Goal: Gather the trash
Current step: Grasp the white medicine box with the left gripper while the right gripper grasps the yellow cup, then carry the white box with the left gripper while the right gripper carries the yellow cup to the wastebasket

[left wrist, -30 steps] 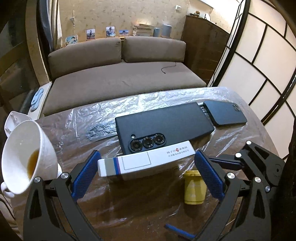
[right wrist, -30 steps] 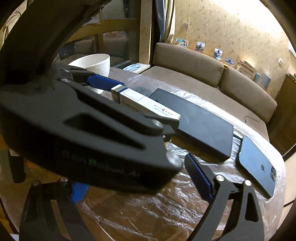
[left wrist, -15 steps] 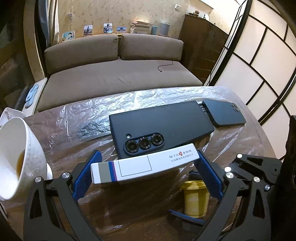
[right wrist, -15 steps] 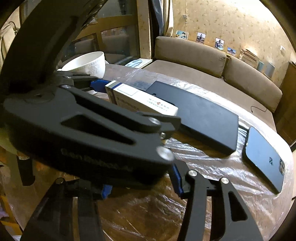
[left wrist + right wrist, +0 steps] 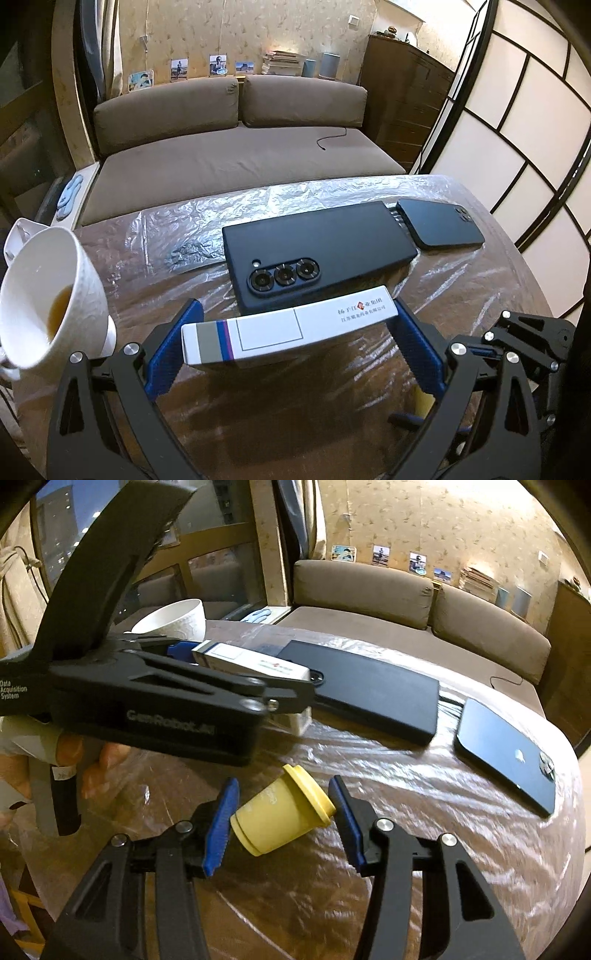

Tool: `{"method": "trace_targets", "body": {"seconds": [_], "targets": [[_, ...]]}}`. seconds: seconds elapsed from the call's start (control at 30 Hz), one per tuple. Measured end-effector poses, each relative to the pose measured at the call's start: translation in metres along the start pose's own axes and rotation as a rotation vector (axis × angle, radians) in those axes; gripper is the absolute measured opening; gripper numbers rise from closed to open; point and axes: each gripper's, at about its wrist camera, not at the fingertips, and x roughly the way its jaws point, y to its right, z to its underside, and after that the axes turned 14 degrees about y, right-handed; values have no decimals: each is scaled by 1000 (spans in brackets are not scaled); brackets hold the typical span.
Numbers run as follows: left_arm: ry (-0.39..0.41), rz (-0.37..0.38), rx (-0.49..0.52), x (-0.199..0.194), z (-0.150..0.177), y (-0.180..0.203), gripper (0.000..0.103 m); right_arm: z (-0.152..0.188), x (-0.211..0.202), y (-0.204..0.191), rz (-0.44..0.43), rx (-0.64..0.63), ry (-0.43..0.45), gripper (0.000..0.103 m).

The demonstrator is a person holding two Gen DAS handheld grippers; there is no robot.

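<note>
White carton (image 5: 290,334) with grey, blue, purple stripes.

**Box up, yellow bottle caught**

The left gripper (image 5: 291,345) has lifted the white box (image 5: 290,330) off the worktop (image 5: 480,280), and it now hangs above the plastic-covered surface, pinched end to end between the blue pads. On the other side, the right gripper (image 5: 282,821) has slid in from behind the left one and closed around the yellow bottle (image 5: 282,814), which stood upright a second ago and now lies tilted between the fingers.
</note>
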Motion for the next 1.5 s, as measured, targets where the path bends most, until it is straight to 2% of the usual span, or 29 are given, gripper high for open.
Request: {"method": "trace_targets", "body": {"seconds": [0.33,0.7,1.5], "targets": [[24,5,26,-32,14,17,100,17,-30,3,16,72,12,50],[32,8,60,-67,40,37,100,32,-54,-10,23,96,17,50],[35,27,56,-125,79,49,100,69,-110,-23,51,126,20,50]]}}
